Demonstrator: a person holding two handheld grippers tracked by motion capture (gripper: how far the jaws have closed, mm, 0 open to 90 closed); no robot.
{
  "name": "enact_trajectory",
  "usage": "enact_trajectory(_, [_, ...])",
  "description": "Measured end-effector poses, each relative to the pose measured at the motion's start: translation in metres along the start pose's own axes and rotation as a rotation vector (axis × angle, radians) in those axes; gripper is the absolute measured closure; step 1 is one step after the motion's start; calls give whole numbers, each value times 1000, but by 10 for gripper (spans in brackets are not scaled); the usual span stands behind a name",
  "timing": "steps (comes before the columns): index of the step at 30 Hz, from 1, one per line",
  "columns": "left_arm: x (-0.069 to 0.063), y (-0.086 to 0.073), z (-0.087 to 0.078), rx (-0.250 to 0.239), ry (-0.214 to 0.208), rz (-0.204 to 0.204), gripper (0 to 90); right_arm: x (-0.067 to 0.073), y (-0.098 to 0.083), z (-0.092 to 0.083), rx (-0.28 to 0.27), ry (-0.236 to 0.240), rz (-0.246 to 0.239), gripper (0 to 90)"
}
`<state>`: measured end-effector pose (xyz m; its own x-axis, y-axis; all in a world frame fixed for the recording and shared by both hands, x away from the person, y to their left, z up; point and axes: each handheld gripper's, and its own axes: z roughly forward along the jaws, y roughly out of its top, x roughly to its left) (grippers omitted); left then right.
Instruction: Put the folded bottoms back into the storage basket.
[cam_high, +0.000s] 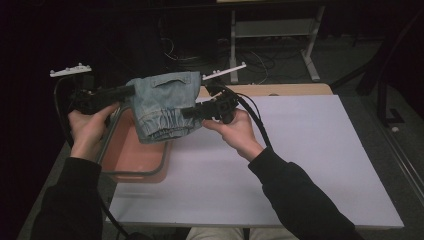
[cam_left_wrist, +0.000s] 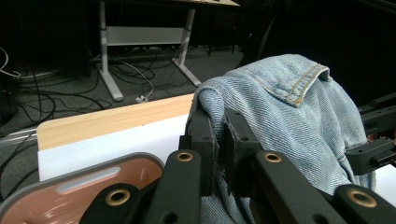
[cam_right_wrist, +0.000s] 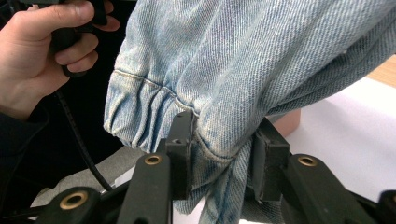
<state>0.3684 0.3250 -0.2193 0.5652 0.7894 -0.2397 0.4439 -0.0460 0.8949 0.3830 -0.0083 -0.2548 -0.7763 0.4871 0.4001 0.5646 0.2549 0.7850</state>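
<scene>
A folded piece of light blue denim clothing (cam_high: 162, 105) hangs in the air between both grippers, above a pink tub (cam_high: 131, 150). My left gripper (cam_high: 131, 91) pinches the denim's (cam_left_wrist: 289, 107) left upper edge, jaws shut on a thin fold (cam_left_wrist: 219, 140). My right gripper (cam_high: 187, 112) holds the denim's (cam_right_wrist: 243, 60) right side near its gathered elastic hem (cam_right_wrist: 140, 112), jaws closed on a thick bunch of cloth (cam_right_wrist: 219, 154). A hand grips each tool.
The pink tub with a grey rim (cam_left_wrist: 93, 170) stands at the left edge of a white board (cam_high: 300, 150) on a wooden table (cam_high: 280, 90). Behind the table are metal desk legs (cam_high: 310, 50) and loose cables on the dark floor.
</scene>
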Motion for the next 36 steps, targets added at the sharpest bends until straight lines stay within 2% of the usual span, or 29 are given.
enact_trajectory(16, [30,12,7,18,-1,-3,838,-10,15,25,-14,2,33,641])
enact_trajectory(27, [46,9,4,24,38,3,839,-5,16,45,-22,-8,45,641])
enact_trajectory(36, [55,4,-2,21,68,-10,839,0,16,60,-26,-12,45,641])
